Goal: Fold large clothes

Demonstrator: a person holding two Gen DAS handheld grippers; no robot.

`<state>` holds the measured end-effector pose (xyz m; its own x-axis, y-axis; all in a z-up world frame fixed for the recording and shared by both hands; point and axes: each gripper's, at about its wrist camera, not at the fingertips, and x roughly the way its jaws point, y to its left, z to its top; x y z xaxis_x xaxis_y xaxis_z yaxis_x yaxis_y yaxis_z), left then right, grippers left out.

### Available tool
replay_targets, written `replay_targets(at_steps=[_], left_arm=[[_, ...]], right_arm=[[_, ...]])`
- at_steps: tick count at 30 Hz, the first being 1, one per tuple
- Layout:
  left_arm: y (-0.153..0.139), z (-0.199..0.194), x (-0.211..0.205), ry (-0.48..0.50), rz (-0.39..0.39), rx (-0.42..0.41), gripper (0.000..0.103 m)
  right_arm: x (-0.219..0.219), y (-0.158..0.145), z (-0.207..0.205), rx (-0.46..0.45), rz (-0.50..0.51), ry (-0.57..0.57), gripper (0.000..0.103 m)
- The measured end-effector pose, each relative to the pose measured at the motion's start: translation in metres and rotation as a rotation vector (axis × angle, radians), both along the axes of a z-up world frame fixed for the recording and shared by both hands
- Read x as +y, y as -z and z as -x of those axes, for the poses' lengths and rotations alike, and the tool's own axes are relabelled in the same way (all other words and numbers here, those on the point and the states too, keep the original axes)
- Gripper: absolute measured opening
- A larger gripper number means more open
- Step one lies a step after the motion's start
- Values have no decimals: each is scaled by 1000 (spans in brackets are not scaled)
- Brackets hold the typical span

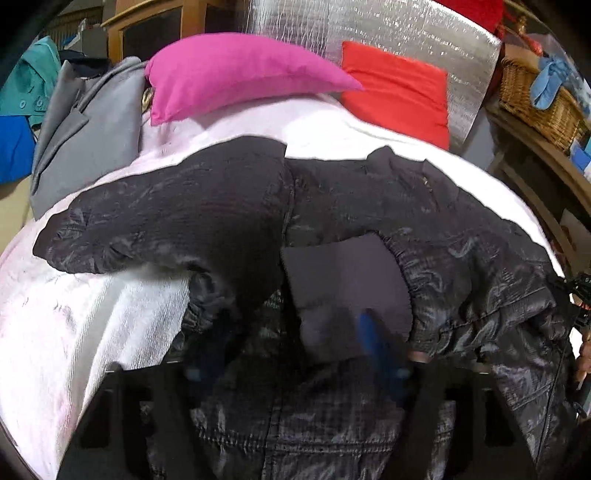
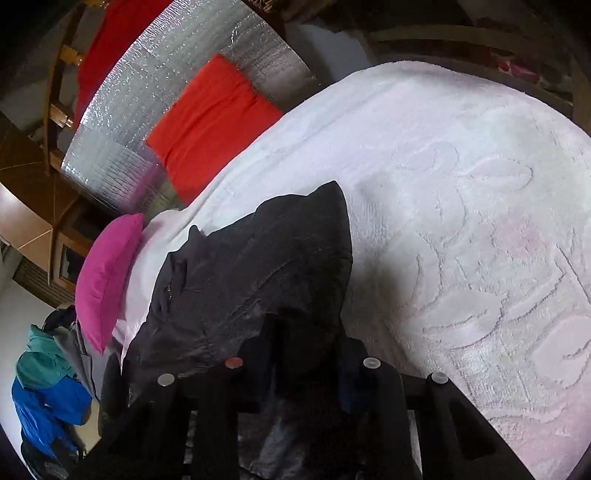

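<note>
Black, shiny and quilted, the padded black jacket (image 1: 207, 206) lies spread on the white fluffy blanket (image 1: 55, 325) that covers the bed, with one sleeve stretched to the left and the grey inner lining (image 1: 343, 280) turned up in the middle. The cuff has a gathered elastic edge, and the fabric shows many small creases.

My left claw (image 1: 295, 354) is low at the near edge of the jacket. The cloth covers its tips, only one blue finger (image 1: 376, 343) shows in a blur, so I cannot tell if it is clamped or apart.

My right claw (image 2: 303, 347) is at the other side of the jacket (image 2: 258, 266), where the fabric rises to a pointed peak over the blanket (image 2: 461, 184). The dark cloth passes between the black fingers, which stand close together on it, so I believe it is clamped on the jacket.

At the far end of the bed lie a soft magenta pillow (image 1: 236, 70) and a flat red cushion (image 1: 399, 92), the cushion leaning on a silver foil sheet (image 1: 406, 33) with a bubbled texture. Far left, a grey coat (image 1: 88, 125) lies beside the pillow, with teal and blue garments (image 2: 48, 384) heaped more to the left. Far right stands a woven wicker basket (image 1: 535, 103).
</note>
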<state>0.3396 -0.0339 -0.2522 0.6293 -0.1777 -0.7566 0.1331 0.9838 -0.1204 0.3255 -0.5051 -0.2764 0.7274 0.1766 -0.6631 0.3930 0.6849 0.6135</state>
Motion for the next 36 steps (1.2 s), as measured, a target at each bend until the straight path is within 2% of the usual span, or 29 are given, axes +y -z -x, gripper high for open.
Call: replay_targets(at_steps=[5,8,11,13,15,16,18,21,23,24,27,30,34,35,36], left_arm=[[-1,3,1,21,57,33,59],[1,8,-2,65,158,104,60],[4,14,-9,109,260,152,69],[9,12,-18,122,252,173,72],[18,3,-25,95,205,194,72],[24,-5,-26,76,211,215,72],[32,-14,-27,48,242,239,72],[34,-27,-26,19,288,227,72],[36,-34,-22,-8,352,229,72],[36,-38,-18,-17,378,226,71],[42,-53,-12,-38,468,231,45],[46,-60,-10,-57,518,239,37],[34,-59,-14,-48,498,208,36],[33,-58,-13,-51,499,214,38],[35,-57,-12,-54,508,229,46]], right_arm=[[-7,12,1,45,-40,10,29],[-10,15,3,57,-65,20,29],[-10,16,4,68,-71,30,29],[-9,17,4,74,-70,35,29],[-10,18,5,75,-75,37,29],[-11,18,5,73,-83,38,29],[-13,19,7,71,-92,39,29],[-13,20,6,73,-93,42,29],[-11,19,6,75,-83,43,29],[-10,19,5,75,-79,44,29],[-10,18,5,73,-76,44,29],[-11,19,5,73,-81,41,29],[-13,21,5,76,-94,36,31],[-13,21,5,77,-97,36,31],[-13,21,5,78,-102,35,31]])
